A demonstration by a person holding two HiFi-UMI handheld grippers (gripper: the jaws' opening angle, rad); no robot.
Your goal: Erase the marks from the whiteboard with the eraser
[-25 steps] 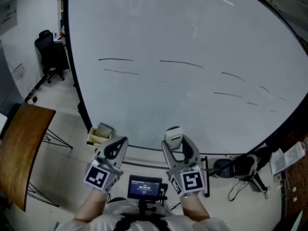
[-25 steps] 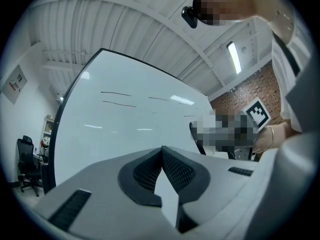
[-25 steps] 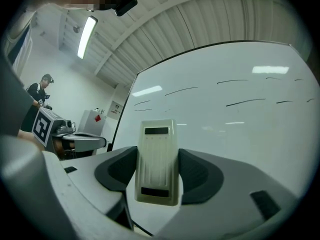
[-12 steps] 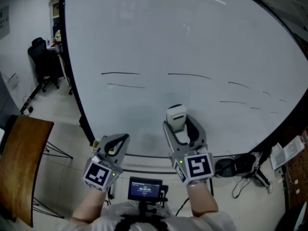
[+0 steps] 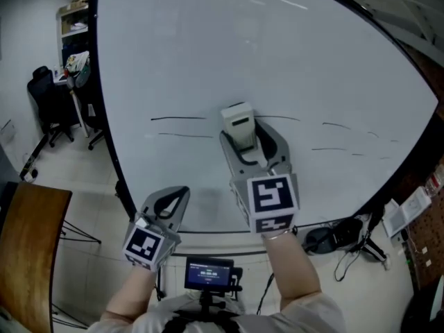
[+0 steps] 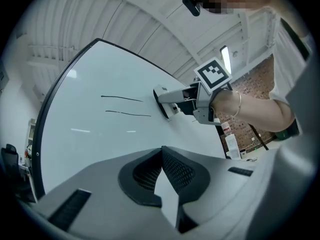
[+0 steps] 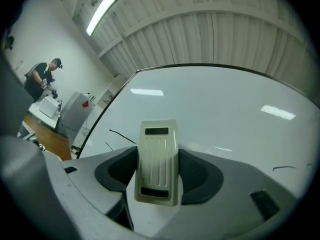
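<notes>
whiteboard: large whiteboard (image 5: 277, 47), smooth glossy white, thin dark frame, ceiling lights reflected in it; fills most of head view
marks: thin dark near-level strokes. two stacked at left (image 5: 178, 118) (image 5: 186, 135), fainter shorter ones at right (image 5: 336, 125) (image 5: 328, 148)
eraser: eraser (image 5: 239, 125), cream plastic block, rounded corners, ribbed back with a dark slot at each end (right gripper view (image 7: 157, 161)); up at the board between the left and right strokes, on the upper row. left gripper view (image 6: 162, 103) shows its dark face apparently against the board just right of the two left strokes
right gripper: right gripper (image 5: 244, 136), grey plastic, black textured pads, jaws clamped on the eraser's two long sides; raised to the board; same grip in own view (image 7: 157, 169)
left gripper: left gripper (image 5: 173, 198), same build, low, below the board's bottom edge, well apart from the eraser; own view (image 6: 162, 151) shows ribbed pads meeting at the tips, nothing between
marker cubes: white cube with black square pattern on each gripper, right (image 5: 272, 196), left (image 5: 144, 245)
screen: small dark screen (image 5: 208, 272) on a mount at the person's chest, between the forearms
shelf: shelf (image 5: 73, 19) left of the board, things on it too small to tell
chair: black office chair (image 5: 41, 99) near the shelf
table: brown wooden tabletop (image 5: 31, 255) on thin black legs, lower left
floor: pale tiles; black gear with cables (image 5: 333, 240) under the board's right end
other person: standing at far left of right gripper view (image 7: 42, 79)
</notes>
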